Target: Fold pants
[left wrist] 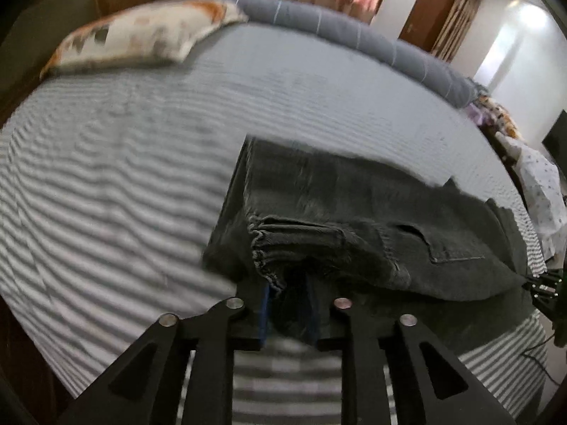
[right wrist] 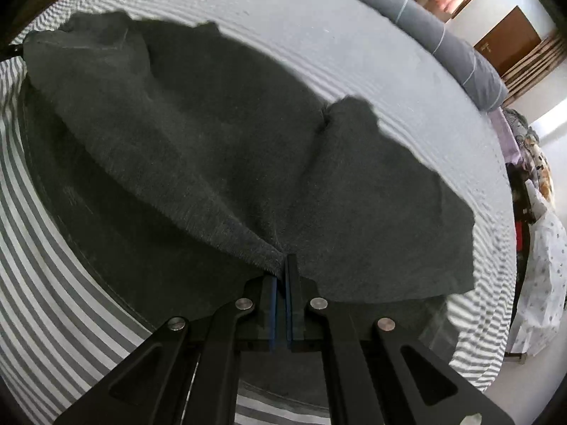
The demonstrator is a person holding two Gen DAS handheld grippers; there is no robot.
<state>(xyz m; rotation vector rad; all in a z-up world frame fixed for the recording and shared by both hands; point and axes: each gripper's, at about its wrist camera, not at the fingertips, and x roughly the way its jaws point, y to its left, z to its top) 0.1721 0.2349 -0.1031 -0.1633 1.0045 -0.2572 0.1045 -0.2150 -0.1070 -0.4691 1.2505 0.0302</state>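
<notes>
A soft pillow [left wrist: 141,35] with orange and grey blotches is seen at the far left of the bed [left wrist: 106,163], which is covered in a finely grey-and-white striped sheet. A padded blue-grey quilt roll [left wrist: 354,35] is laid along the far edge. The pants [left wrist: 354,219], of dark charcoal denim with a frayed hem and a stitched pocket, are spread on the bed, partly folded over. The left gripper [left wrist: 288,301] is held with its blue-padded fingers [left wrist: 264,304] slightly apart at the hem. A pinch of denim is clamped between the closed fingers [right wrist: 273,304] of the right gripper [right wrist: 281,283].
</notes>
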